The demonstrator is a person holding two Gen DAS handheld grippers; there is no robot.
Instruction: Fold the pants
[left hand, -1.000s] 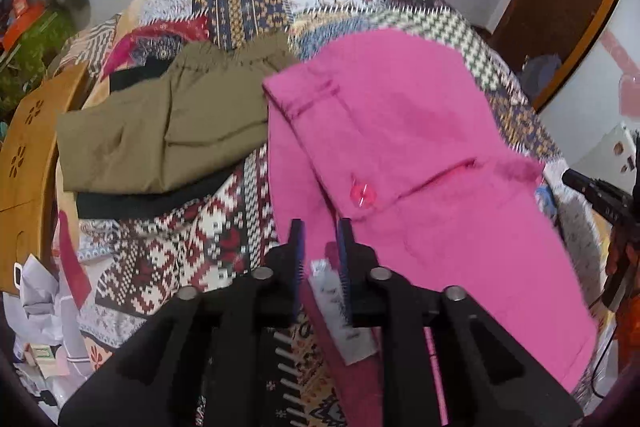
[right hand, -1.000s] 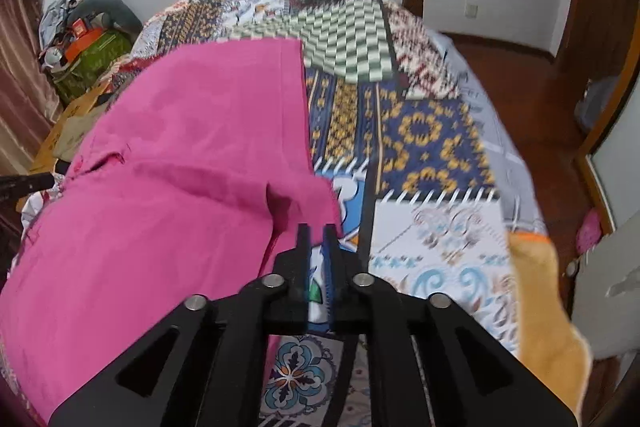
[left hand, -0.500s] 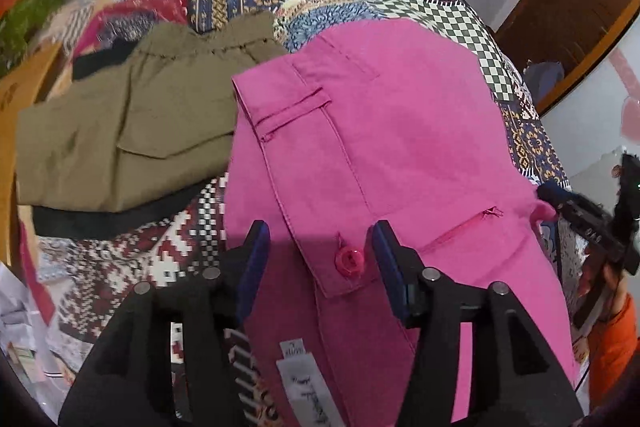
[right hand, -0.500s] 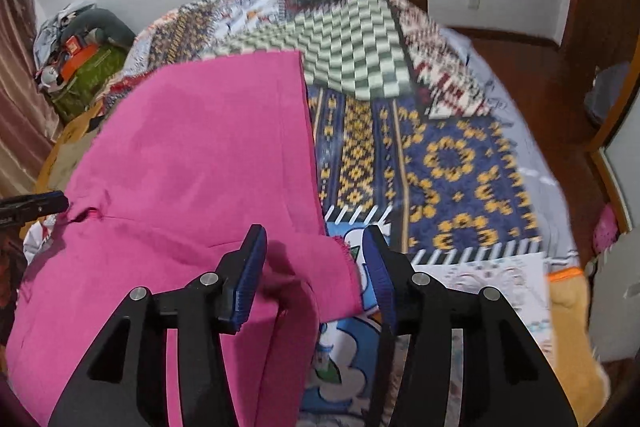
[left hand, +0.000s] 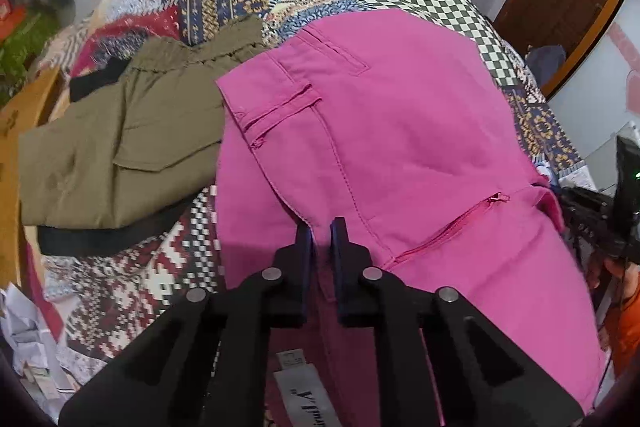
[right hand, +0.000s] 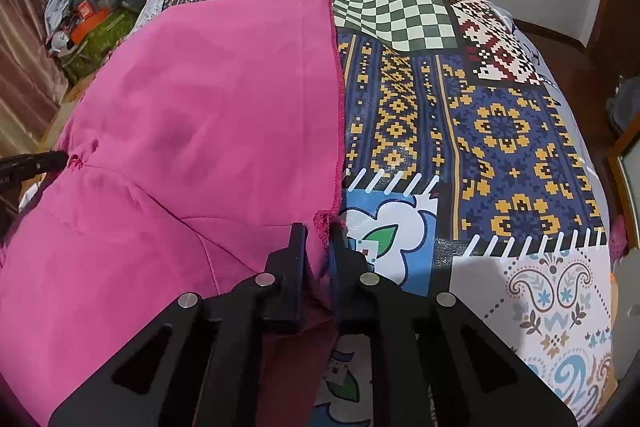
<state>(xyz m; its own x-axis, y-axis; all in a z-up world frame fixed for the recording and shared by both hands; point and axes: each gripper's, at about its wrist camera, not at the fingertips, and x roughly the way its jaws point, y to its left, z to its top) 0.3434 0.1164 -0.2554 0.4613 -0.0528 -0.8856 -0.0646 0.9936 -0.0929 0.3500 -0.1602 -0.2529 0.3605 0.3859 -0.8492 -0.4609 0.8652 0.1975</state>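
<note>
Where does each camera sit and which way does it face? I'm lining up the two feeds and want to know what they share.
Left wrist: on the left gripper, looking along its fingers at the pink pants' waistband, olive pants beyond; the fingers are shut on pink cloth.
Right wrist: on the right gripper, looking over the hem at the patchwork bedspread; fingers pinch the hem.
Shared: the pink pants and bedspread.

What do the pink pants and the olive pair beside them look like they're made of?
Pink pants: apparently a matte woven cotton-type twill; crisp topstitched seams, a zip pocket, firm creases. Olive pants: seemingly a similar matte woven cloth, softer, with a gathered waistband and flap pocket. Fibre content can't be confirmed. Both grippers, left and right, pinch the pink fabric.
</note>
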